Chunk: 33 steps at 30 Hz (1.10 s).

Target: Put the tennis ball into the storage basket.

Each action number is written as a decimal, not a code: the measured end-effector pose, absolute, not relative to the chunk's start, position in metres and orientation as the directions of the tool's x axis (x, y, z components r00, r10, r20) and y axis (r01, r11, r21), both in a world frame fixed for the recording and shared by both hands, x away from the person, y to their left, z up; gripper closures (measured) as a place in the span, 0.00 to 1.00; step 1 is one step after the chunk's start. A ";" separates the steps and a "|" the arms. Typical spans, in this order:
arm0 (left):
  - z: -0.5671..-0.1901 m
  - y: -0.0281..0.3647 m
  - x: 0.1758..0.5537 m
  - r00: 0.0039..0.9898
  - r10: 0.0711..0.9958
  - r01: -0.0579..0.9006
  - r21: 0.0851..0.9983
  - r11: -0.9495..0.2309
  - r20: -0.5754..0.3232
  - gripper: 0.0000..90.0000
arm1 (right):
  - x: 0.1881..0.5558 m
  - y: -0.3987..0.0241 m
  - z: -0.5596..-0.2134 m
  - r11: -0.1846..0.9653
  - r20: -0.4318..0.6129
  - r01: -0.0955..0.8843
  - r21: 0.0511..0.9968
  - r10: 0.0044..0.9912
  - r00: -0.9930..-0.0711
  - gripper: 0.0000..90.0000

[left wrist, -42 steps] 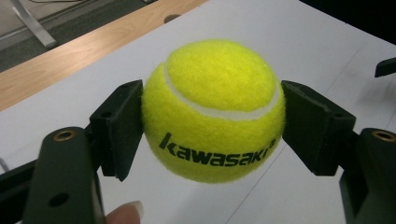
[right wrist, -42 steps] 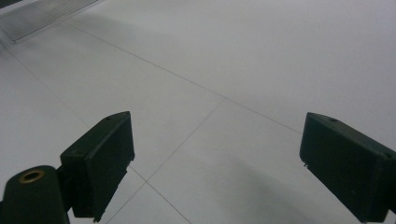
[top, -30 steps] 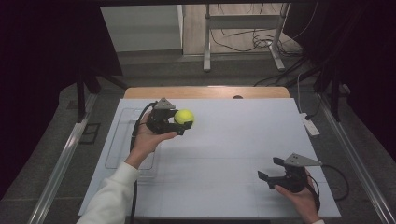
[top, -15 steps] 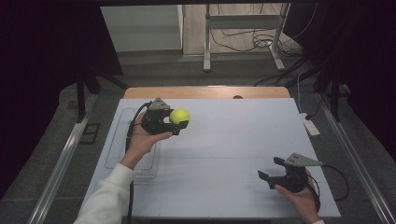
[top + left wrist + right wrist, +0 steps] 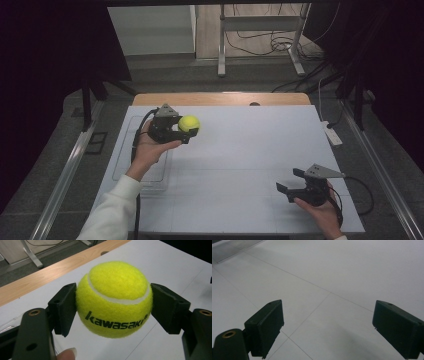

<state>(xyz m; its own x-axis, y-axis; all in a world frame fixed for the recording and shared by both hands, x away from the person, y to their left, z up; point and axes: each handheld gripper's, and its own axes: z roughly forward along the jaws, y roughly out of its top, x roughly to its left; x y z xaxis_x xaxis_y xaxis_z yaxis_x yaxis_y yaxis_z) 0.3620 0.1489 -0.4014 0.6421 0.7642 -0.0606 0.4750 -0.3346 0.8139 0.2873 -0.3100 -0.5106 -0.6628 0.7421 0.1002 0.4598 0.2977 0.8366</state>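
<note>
- The left gripper (image 5: 186, 131) is held above the counter (image 5: 240, 150) near its far-left corner, its fingers (image 5: 63, 307) clamped on a yellow tennis ball (image 5: 189, 123).
- In the left gripper view, the tennis ball (image 5: 113, 298) sits squarely between both pads, which press its two sides; the ball covers the pad faces where they meet it, and black lettering runs along its lower half.
- A fingertip (image 5: 67, 354) of the person's left hand is cut off by the bottom edge of that view.
- From the high view it is hard to judge how far the ball is lifted off the counter.
- A clear tray (image 5: 125, 150) lies along the counter's left edge; its see-through rim is faint, and the left hand (image 5: 150, 150) and white sleeve (image 5: 112, 210) cover part of it.
- The right gripper (image 5: 291, 184) rests low near the counter's near-right corner, its fingers (image 5: 265, 327) spread wide with bare counter between them.
- The right hand (image 5: 322, 212) is cut off at the bottom of the high view.
- A small white object (image 5: 332, 134) lies just off the counter's right edge, too small to identify.
</note>
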 end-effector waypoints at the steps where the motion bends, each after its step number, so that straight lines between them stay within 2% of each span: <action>1: -0.401 0.149 0.362 0.642 0.765 0.474 0.814 -0.336 -0.059 0.30 | 0.287 -0.310 -0.511 0.297 0.101 0.460 0.837 0.742 -0.663 0.11; 33: -0.397 0.178 0.363 0.576 0.816 0.495 0.815 -0.302 -0.047 0.30 | 0.288 -0.309 -0.512 0.297 0.102 0.461 0.836 0.741 -0.664 0.11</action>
